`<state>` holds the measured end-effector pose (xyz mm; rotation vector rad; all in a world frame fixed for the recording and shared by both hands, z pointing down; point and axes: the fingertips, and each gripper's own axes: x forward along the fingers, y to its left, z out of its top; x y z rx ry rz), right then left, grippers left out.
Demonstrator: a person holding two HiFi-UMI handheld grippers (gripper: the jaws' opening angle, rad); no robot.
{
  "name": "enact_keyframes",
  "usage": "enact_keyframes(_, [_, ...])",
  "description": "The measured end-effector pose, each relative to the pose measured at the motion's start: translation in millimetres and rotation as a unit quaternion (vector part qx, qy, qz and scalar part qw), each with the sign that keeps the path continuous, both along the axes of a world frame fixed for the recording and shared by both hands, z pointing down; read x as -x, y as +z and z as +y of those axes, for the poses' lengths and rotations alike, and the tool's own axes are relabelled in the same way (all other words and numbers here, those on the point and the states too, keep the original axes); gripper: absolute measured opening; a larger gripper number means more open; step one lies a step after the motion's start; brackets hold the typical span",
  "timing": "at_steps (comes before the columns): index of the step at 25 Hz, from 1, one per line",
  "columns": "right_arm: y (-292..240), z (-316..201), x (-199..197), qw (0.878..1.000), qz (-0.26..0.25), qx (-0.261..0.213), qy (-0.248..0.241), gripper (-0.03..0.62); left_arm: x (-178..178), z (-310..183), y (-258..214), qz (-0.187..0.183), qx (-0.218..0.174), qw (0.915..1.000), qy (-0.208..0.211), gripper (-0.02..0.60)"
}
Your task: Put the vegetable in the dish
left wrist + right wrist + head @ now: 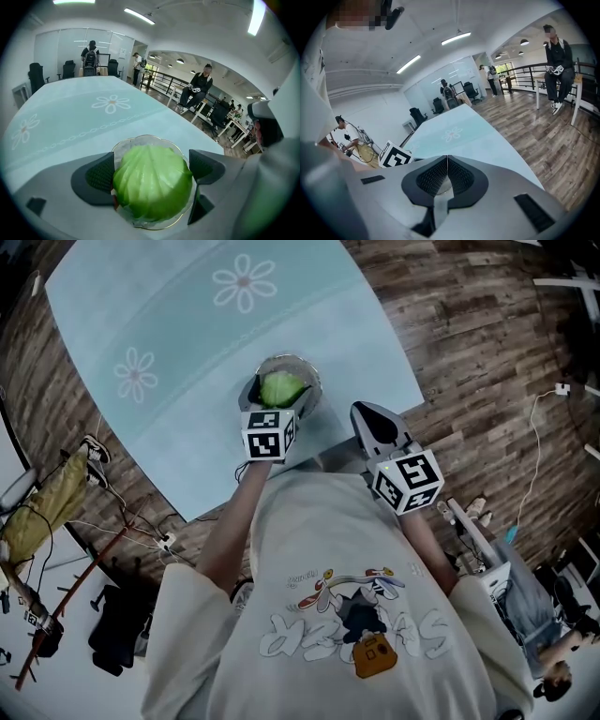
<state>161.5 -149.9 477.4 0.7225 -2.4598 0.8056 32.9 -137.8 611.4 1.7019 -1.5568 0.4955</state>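
Note:
A round green cabbage sits between the jaws of my left gripper, whose dark pads press on both its sides. Right under the cabbage is a small clear glass dish with a scalloped rim; I cannot tell whether the cabbage rests in it or hangs just above. My right gripper is shut with nothing in it, held a little to the right of the dish over the table's near edge.
The dish stands near the front edge of a pale blue table printed with white flowers. Wooden floor lies to the right. Several people and office chairs are far behind the table.

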Motion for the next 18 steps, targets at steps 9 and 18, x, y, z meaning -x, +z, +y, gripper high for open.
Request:
enact_keyframes(9, [1.3, -6.2, -5.7, 1.000, -0.001, 0.001, 0.008, 0.020, 6.7, -7.3, -4.7, -0.029, -0.015, 0.9995, 0.002, 0.399])
enact_keyframes(18, [-2.3, -8.7, 15.2, 1.000, -0.005, -0.002, -0.002, 0.020, 13.9, -5.4, -12.9, -0.022, -0.014, 0.9997, 0.002, 0.399])
